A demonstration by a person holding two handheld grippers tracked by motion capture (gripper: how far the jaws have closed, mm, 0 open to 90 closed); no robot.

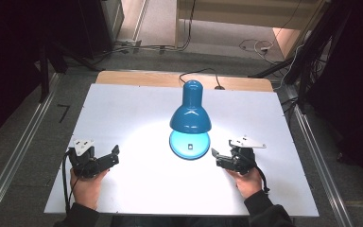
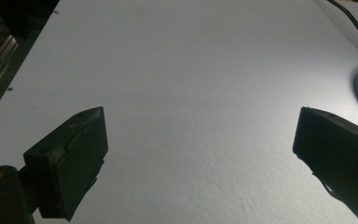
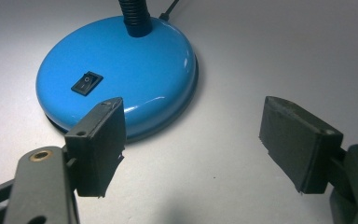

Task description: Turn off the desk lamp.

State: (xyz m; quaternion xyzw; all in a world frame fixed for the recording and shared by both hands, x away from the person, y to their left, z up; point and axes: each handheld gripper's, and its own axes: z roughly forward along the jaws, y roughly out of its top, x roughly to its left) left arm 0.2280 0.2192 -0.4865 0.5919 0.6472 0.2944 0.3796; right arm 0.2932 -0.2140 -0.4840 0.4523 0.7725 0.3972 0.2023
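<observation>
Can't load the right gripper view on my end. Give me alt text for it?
A blue lamp base with a black rocker switch sits on the white table, just beyond the open right gripper. The gripper's left-hand jaw overlaps the base's near edge; nothing lies between the jaws.

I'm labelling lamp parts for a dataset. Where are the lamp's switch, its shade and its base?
switch (image 3: 87, 83), right gripper view, middle of the black rocker.
shade (image 1: 190, 118), high view, glossy top of the blue dome.
base (image 3: 144, 70), right gripper view, bare blue top surface.

High view overhead; gripper views low, close, sharing lamp base (image 3: 116, 74).
</observation>
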